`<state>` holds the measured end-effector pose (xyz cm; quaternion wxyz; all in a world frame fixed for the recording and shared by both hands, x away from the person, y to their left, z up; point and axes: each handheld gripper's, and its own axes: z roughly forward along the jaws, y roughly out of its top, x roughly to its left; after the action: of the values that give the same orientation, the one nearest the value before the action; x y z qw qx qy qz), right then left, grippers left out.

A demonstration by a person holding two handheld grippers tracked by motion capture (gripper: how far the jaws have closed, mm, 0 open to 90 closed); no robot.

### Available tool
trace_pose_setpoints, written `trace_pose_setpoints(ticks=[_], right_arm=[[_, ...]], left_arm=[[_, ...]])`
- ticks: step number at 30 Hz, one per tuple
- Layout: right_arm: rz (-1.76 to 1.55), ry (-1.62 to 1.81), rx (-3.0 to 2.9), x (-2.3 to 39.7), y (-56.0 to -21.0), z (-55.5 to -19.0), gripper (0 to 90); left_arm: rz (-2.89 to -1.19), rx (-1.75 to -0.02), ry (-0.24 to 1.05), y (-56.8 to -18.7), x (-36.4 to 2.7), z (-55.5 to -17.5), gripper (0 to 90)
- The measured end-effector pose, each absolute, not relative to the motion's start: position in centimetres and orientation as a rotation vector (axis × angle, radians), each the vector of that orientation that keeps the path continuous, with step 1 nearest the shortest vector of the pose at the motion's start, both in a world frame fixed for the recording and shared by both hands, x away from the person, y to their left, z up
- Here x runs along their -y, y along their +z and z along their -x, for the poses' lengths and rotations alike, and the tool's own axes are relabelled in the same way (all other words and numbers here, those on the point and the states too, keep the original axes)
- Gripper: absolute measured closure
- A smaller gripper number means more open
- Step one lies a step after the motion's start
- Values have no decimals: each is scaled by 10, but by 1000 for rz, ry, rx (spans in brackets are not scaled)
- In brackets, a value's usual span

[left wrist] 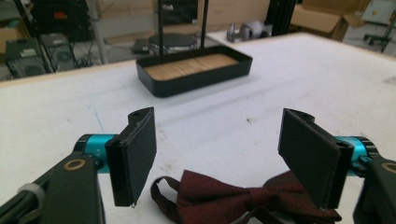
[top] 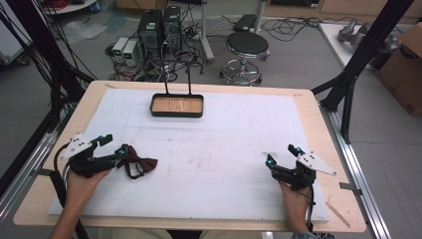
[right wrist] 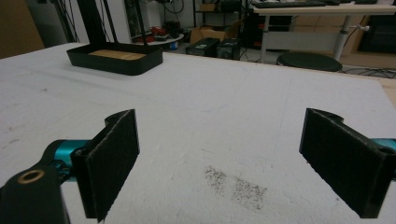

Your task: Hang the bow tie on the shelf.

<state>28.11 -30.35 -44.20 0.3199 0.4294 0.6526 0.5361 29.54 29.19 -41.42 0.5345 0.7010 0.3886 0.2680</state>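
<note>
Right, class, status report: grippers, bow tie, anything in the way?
Left gripper open, jaws either side of the bow tie, not gripping. Right gripper open, nothing between jaws. Bow tie flat on the mat. Nothing between it and the tray.

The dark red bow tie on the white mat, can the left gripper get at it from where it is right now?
Probably yes. The left gripper stands open right over the bow tie, whose knot lies between the jaws, untouched by the pads, and nothing lies in between.

A lab: computer towers (top: 159, 30) and tangled cables (top: 191, 22) sit on the grey floor beyond the desk (top: 308, 107), beside a black stool (top: 247, 45), black framing struts (top: 366, 45) and cardboard boxes (top: 405, 69).
</note>
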Motion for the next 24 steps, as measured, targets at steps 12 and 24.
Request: trace_pose_setpoints(ticks=[12,24], right_arm=[[-1128,1411,-1719,304,-442,-281,110],[-1130,1410,-1720,304,-442,-281,110]], left_arm=[[-1808,-1001,575,-433,-291,-306,411],[-1888,-1043,491,-444,-292,-313,419]])
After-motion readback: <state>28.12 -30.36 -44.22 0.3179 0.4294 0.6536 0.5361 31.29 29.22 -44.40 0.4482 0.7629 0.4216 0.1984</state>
